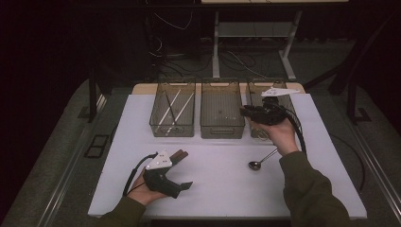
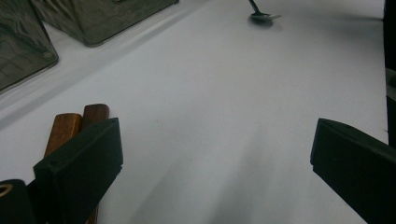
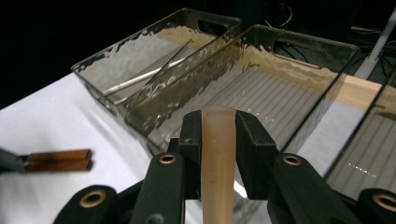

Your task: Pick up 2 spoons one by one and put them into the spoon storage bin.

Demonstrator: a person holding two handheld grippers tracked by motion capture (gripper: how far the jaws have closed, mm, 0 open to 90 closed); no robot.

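A pale beige handle (image 3: pixel 218 154) is gripped between the fingers of the right gripper (image 1: pixel 249 112), held above the bins at about 1 o'clock on the tabletop (image 1: pixel 222 184), near the middle bin (image 1: pixel 221 109). The left gripper (image 1: pixel 182 170) is kept at 7 o'clock, fingers spread wide and empty, beside two brown wooden sticks (image 2: pixel 77 126). A metal spoon (image 1: pixel 259 162) lies at 4 o'clock.

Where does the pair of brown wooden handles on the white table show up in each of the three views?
High view: wooden handles at lower centre-left, by the left gripper.
Left gripper view: bottom left, behind its own left jaw.
Right gripper view: left edge, lying flat.
Shared landmark: the left clear bin.
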